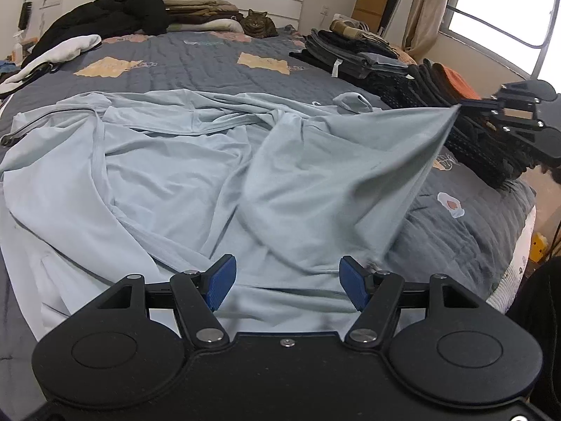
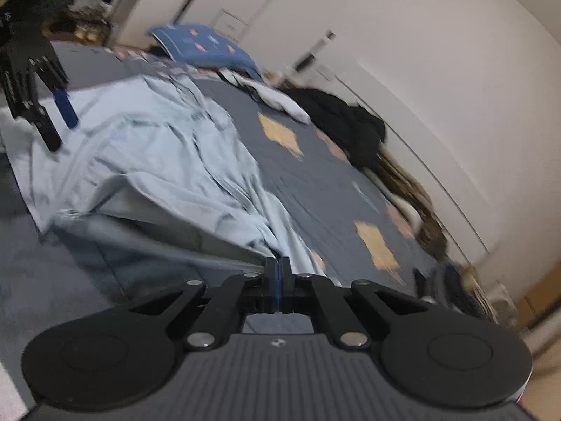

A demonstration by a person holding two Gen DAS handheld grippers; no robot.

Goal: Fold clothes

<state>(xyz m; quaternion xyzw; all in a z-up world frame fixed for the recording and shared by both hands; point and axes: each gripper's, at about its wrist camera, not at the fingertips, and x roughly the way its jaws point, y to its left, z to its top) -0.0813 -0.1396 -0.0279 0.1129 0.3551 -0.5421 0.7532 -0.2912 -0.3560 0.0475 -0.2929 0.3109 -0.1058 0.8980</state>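
Note:
A light blue garment (image 1: 182,161) lies crumpled across the grey quilted bed (image 1: 196,63), a dark zipper along its left side. My left gripper (image 1: 284,280) hovers low over the garment's near edge, blue pads apart and nothing between them. My right gripper (image 2: 277,273) is shut on a corner of the garment (image 2: 182,182) and holds it lifted off the bed, the cloth stretched taut. In the left wrist view the right gripper (image 1: 463,105) appears at the right edge with the raised corner pinched in it. The left gripper (image 2: 52,119) shows at the upper left of the right wrist view.
Stacks of folded dark clothes (image 1: 368,59) line the bed's right side. A black jacket (image 1: 115,14), white cloth (image 1: 66,51) and folded blankets (image 1: 207,10) lie near the headboard, with a cat (image 1: 257,24) beside them. A blue pillow (image 2: 207,47) rests at the far end.

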